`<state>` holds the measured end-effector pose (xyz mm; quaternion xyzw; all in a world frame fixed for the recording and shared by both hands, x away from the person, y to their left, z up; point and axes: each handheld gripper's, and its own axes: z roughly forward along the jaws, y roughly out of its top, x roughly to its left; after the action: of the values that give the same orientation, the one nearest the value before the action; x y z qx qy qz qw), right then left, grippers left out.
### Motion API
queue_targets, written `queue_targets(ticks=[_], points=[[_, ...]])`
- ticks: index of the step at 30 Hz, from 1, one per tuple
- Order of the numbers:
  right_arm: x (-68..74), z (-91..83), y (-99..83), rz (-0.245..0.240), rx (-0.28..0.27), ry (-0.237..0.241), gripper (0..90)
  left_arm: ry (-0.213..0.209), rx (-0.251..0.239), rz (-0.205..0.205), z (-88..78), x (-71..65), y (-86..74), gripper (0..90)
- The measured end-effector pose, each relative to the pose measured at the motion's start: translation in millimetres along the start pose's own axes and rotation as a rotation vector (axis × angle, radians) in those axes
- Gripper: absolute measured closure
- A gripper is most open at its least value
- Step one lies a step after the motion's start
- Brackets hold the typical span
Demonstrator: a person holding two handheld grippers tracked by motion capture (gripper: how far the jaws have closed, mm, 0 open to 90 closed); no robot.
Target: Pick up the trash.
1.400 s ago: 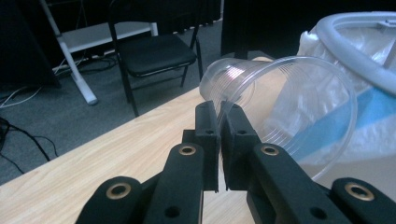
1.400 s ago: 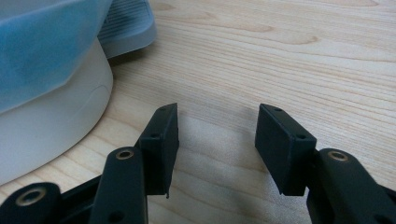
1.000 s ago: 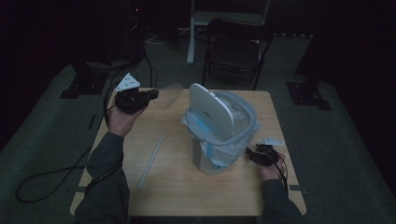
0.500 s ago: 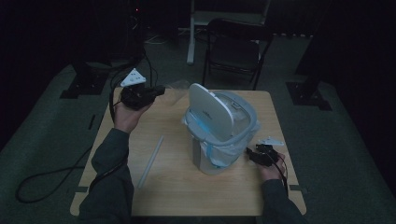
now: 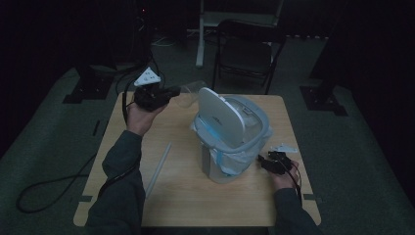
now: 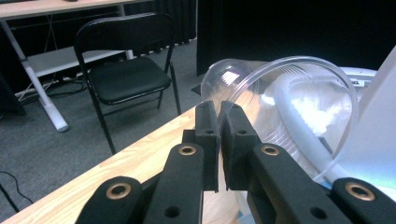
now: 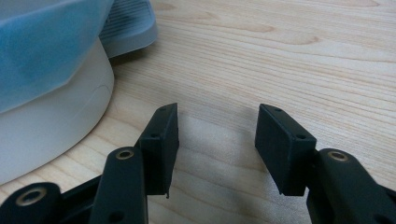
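Clear plastic cup held over the light wooden table (image 5: 186,191), beside a lined bin.

The left gripper (image 6: 218,122), jaws pinched shut on the rim of the clear plastic cup (image 6: 285,105), holds it tilted near the white swing-lid bin with a blue-tinted liner (image 5: 230,134). The right gripper (image 7: 217,140) rests open and empty at the bin's base. The high view adds a pale stick (image 5: 157,169) lying on the table; the left gripper view shows a black folding chair (image 6: 126,70) beyond the table's edge.
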<state>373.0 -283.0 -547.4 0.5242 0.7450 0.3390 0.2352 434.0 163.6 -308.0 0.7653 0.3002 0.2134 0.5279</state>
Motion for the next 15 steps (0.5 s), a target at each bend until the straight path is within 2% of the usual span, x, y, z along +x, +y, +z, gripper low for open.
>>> queue_targets(ticks=[15], points=[[0.0,0.0,0.0,0.0,0.0,0.0,48.4,-0.023,-0.014,0.004,14.1,-8.6,12.2,87.2]])
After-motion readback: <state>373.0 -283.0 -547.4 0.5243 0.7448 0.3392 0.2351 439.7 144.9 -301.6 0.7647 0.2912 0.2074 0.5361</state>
